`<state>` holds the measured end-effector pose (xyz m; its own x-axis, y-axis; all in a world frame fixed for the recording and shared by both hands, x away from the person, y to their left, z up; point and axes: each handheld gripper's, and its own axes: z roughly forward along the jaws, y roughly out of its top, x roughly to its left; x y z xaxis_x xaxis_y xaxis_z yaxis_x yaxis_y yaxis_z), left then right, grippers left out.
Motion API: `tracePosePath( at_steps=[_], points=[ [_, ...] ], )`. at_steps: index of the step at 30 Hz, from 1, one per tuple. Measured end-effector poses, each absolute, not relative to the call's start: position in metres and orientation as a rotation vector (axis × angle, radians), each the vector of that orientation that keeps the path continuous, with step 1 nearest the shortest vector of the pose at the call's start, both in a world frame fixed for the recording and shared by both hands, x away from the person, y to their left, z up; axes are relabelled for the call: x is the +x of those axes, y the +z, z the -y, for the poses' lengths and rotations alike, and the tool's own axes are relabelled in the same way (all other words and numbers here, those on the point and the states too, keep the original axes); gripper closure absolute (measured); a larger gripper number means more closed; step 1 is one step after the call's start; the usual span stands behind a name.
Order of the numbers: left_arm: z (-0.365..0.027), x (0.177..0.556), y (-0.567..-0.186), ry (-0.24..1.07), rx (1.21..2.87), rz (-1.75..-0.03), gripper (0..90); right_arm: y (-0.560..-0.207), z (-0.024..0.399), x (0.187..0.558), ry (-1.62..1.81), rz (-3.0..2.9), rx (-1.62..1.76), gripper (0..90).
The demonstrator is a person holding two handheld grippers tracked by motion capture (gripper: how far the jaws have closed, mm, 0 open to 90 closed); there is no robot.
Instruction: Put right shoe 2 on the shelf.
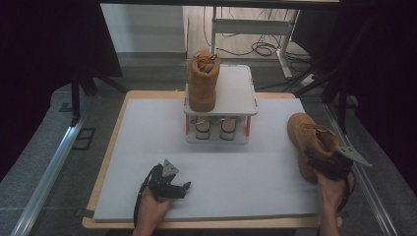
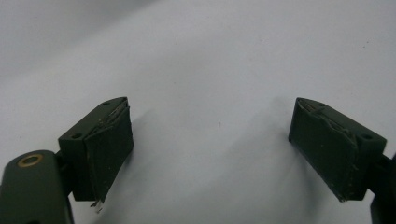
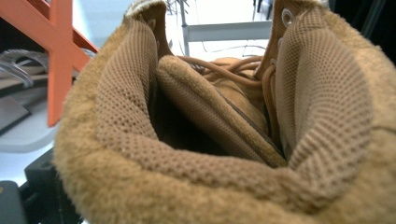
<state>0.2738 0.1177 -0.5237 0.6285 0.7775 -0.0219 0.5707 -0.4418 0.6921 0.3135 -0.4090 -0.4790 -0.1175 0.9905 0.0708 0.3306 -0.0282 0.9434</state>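
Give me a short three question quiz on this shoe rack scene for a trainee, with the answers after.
1. True or false: the left gripper is open, with nothing between its jaws.
2. Where is the boot that no gripper touches? A) top of the rack B) lower shelf C) on the table
3. Fill in: the right gripper is at the collar of the other ____.

Key: 1 true. 2 A. 3 boot.
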Motion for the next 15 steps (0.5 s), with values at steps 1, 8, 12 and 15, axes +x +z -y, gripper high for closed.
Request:
tracePosePath(
  at_steps=[1,8,12,15],
  points=[
    [-0.1177,0.2738,-0.5237,0.394,2.173,-1.050,13.5,-0.4792,0.4087,0.3136,1.165,-1.531,1.424,0.0],
    [-0.1177,0.2739,-0.5236,0.394,2.174,-1.050,13.4,-0.4791,0.4052,0.3130,1.127,-1.516,1.387,8.6],
    [-0.1177,0.2739,-0.5236,0.395,2.174,-1.049,13.4,-0.4782,0.4056,0.3105,1.132,-1.507,1.391,18.9],
    [-0.1177,0.2739,-0.5237,0.394,2.173,-1.049,13.4,-0.4765,0.4056,0.3091,1.132,-1.521,1.395,27.1]
  ],
)
